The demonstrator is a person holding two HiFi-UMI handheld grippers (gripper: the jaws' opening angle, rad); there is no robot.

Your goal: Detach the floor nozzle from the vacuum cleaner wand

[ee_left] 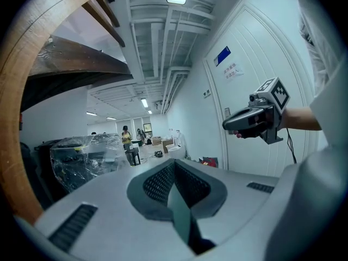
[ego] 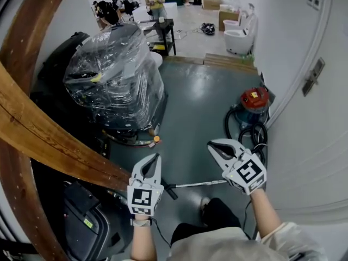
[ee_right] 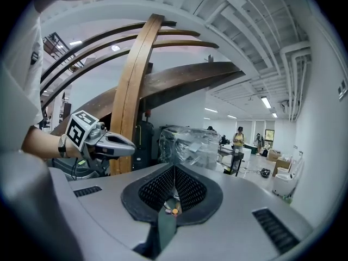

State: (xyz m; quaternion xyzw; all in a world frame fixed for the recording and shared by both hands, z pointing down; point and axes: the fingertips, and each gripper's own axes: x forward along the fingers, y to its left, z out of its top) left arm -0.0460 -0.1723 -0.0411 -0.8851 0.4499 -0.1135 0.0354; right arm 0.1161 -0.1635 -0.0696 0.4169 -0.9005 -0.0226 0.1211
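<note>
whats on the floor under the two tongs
A silver wand lies on the green floor, a black end piece by the left tongs. The right tongs cover its other end; whether a nozzle is attached cannot be seen.

the head view looks steeply down from above the person onto the floor (ego: 201, 107), with the left gripper (ego: 155, 157) and right gripper (ego: 213, 144) close below it. each gripper view sits just behind its own jaws, very near them, and faces almost level down the room. the left gripper view catches the right gripper at its right side; the right gripper view catches the left one at its left. all three share the plastic-wrapped bundle (ego: 114, 75) and the wooden arch (ego: 32, 129).
</note>
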